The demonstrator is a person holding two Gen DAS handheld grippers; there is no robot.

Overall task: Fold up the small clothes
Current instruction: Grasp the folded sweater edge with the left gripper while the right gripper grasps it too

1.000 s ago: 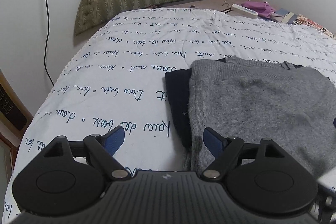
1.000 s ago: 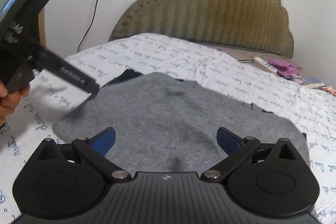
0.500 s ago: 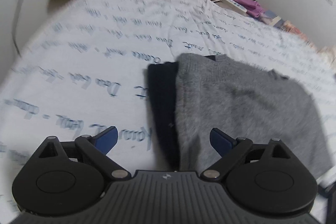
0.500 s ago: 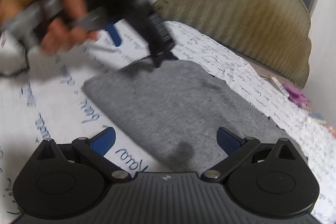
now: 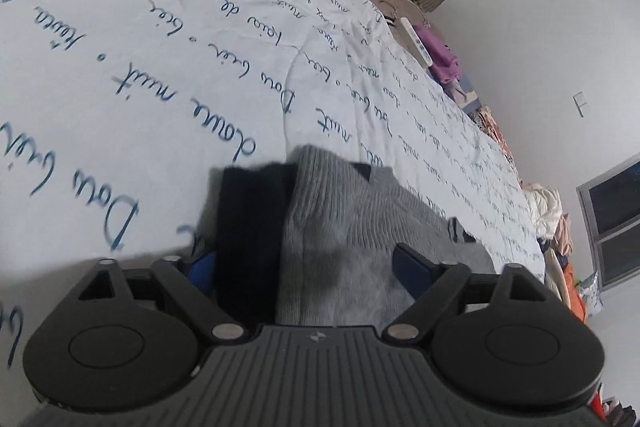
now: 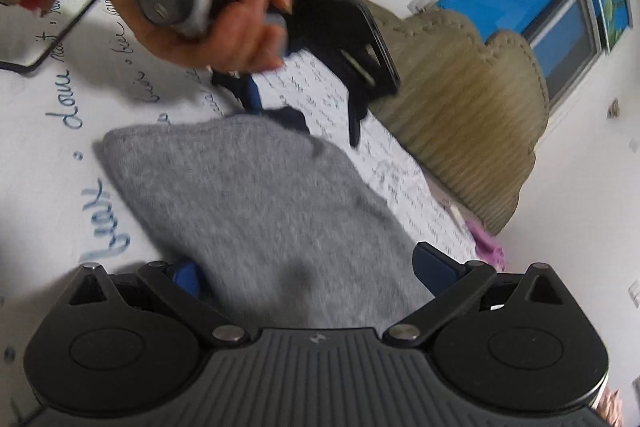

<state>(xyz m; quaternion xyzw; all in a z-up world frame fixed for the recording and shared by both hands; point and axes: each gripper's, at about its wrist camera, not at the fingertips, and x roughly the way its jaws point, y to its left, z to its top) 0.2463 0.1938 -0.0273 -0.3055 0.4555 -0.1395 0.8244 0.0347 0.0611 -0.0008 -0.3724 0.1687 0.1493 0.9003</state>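
A grey knitted sweater with a dark navy part lies folded on the white bedspread printed with blue script. My left gripper straddles the sweater's navy-and-grey end. Its jaws are closing, and the blue pads stand clear of the cloth on both sides. In the right wrist view a hand holds this left gripper over the sweater's far corner. My right gripper is open wide, with the grey sweater running between its fingers at the near end.
An olive padded headboard stands at the head of the bed. A white remote and a purple cloth lie by the bed's far edge. Piled clothes sit at the right. A black cable crosses the bedspread.
Both grippers have come down and rolled. From short of the sweater, each has moved so that cloth now lies between its fingers. The hand with the left gripper swung over the far corner.
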